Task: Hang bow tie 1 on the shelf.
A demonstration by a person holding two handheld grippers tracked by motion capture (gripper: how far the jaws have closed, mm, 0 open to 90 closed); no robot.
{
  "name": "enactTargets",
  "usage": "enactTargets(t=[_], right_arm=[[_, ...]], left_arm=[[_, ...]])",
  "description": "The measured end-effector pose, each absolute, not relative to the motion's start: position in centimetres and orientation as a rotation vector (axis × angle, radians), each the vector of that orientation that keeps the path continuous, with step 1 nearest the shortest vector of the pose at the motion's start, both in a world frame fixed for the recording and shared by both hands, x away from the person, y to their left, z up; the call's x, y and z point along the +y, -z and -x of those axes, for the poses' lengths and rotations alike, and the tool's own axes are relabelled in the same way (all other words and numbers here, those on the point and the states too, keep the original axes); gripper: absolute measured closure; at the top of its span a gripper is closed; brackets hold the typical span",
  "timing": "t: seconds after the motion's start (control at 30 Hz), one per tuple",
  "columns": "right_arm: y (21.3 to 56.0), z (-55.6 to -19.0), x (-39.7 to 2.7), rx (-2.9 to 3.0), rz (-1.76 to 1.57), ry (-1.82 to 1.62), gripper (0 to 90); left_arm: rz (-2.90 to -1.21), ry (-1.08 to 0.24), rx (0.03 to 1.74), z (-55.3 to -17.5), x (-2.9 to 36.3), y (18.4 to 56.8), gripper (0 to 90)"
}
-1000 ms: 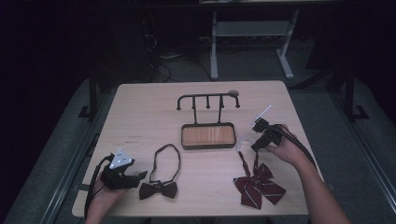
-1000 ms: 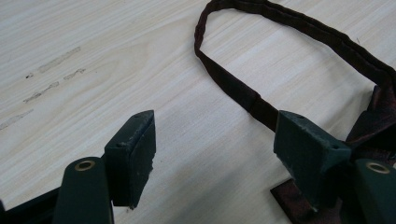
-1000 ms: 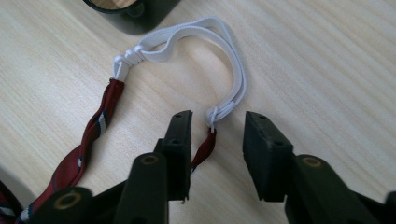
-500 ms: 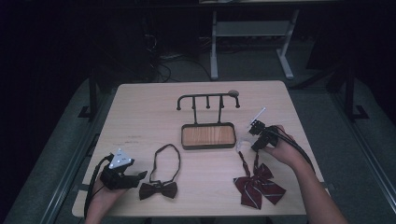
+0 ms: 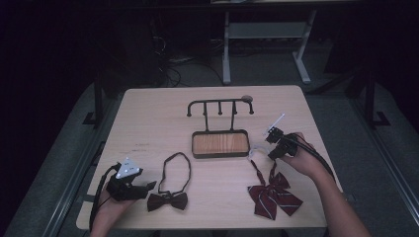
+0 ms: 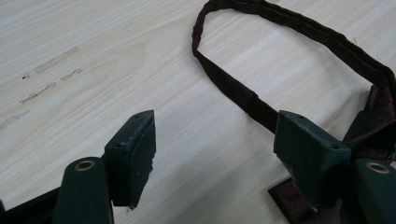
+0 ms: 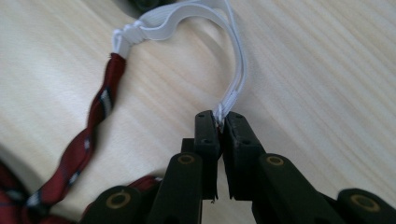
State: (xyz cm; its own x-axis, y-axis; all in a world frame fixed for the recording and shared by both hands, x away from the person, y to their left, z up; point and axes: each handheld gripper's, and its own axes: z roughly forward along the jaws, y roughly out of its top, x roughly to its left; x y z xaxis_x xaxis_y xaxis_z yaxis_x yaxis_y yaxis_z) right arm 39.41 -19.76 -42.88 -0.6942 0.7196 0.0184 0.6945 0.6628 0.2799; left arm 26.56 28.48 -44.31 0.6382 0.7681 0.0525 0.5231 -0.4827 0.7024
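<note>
**A:** Start from the wooden tray (image 5: 220, 143) with the black hook rack (image 5: 220, 104) rising behind it. Where is the right gripper (image 5: 269, 146)?

**B:** Just to the right of the tray's right end, low over the table (image 5: 148, 118). Its jaws have just been closing, and in the right gripper view they are pressed together on the white elastic strap (image 7: 231, 74) of the red striped bow tie (image 5: 273, 194). The strap comes up out of the pads of the right gripper (image 7: 219, 122), arches away and ends in a knot where it joins the tie's red band.

**A:** And the red tie itself?

**B:** It lies flat on the table in front of the tray's right corner, nearer the person, with its tails spread. Its band runs up toward the gripper, and the white strap curves between the tray's corner and the jaws.

**A:** What about the left gripper (image 5: 148, 186)?

**B:** Well to the left of the tray and nearer the person, close to the table's front edge. The left gripper (image 6: 212, 144) has its jaws standing wide apart with bare table between the pads. Nothing is held.

**A:** Is anything near it?

**B:** The dark bow tie (image 5: 168, 200), in front of the tray's left end. Its neck strap (image 6: 289, 60) makes a loop lying on the table toward the tray. In the left gripper view one pad sits just beside the strap and the tie's knot; I cannot tell whether it touches them.
</note>
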Motion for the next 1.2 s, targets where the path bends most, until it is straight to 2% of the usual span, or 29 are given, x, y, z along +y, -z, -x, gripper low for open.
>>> enactTargets(t=[0.8,1.2], right_arm=[[38.8,-36.7,-21.4,2.806,-1.146,-0.696,84.2],[36.9,-35.9,-21.1,2.821,-1.098,-0.713,84.2]], left_arm=[[-2.205,-0.468,0.998,-26.5,28.2,44.4,30.0],[-2.208,-0.471,0.998,-26.5,28.2,44.4,30.0]])
